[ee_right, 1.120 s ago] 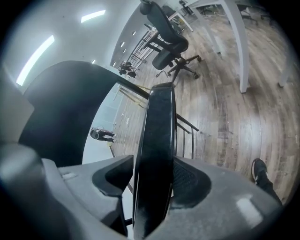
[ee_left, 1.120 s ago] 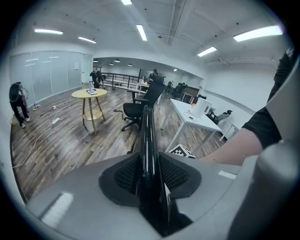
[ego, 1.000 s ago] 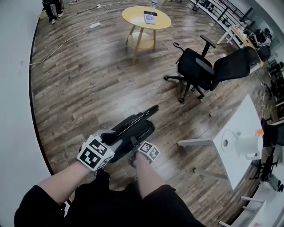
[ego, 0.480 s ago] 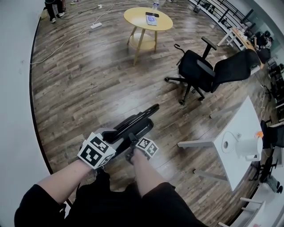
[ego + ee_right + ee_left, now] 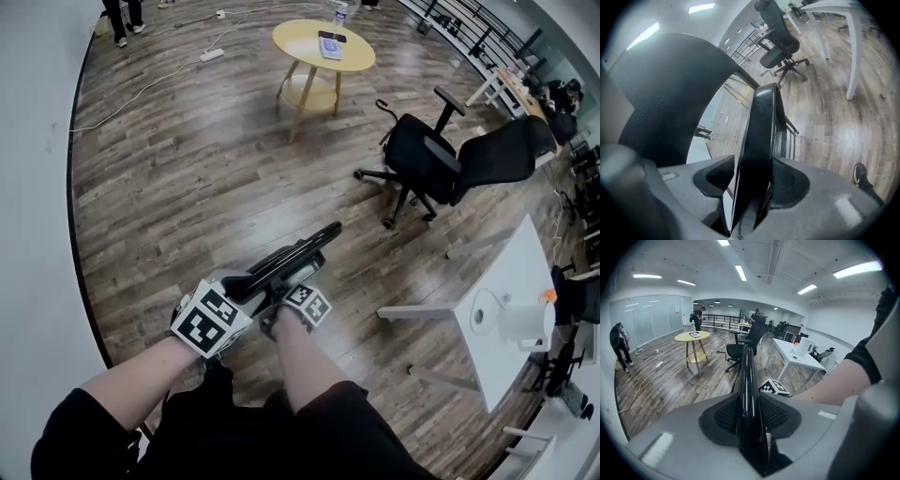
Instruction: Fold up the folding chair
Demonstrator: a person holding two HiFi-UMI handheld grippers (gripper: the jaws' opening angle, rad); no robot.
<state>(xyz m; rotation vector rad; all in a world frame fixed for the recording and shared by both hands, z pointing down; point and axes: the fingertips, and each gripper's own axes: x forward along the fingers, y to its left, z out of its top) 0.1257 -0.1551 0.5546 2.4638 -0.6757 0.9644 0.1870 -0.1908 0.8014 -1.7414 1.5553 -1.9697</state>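
The black folding chair [image 5: 287,263] stands on the wood floor just in front of me, its seat drawn up close to the backrest. My left gripper [image 5: 242,287] is shut on the chair's thin upper edge [image 5: 748,380], which runs straight between its jaws; in the left gripper view that gripper [image 5: 751,417] has both pads against it. My right gripper [image 5: 279,298] is shut on the chair's thicker black panel [image 5: 760,136], beside the left one. In the right gripper view that gripper [image 5: 752,187] holds the panel slightly tilted. The chair's legs are hidden under my arms.
A black office chair [image 5: 439,153] stands to the right. A white desk [image 5: 497,281] with a white appliance [image 5: 521,319] lies at the lower right. A round yellow table [image 5: 323,45] is farther off. Cables and a power strip [image 5: 212,54] lie near the white wall.
The chair's seat has swung up closer to the backrest, so the chair looks flatter. My right gripper has moved up and away with it. The left gripper has stayed put.
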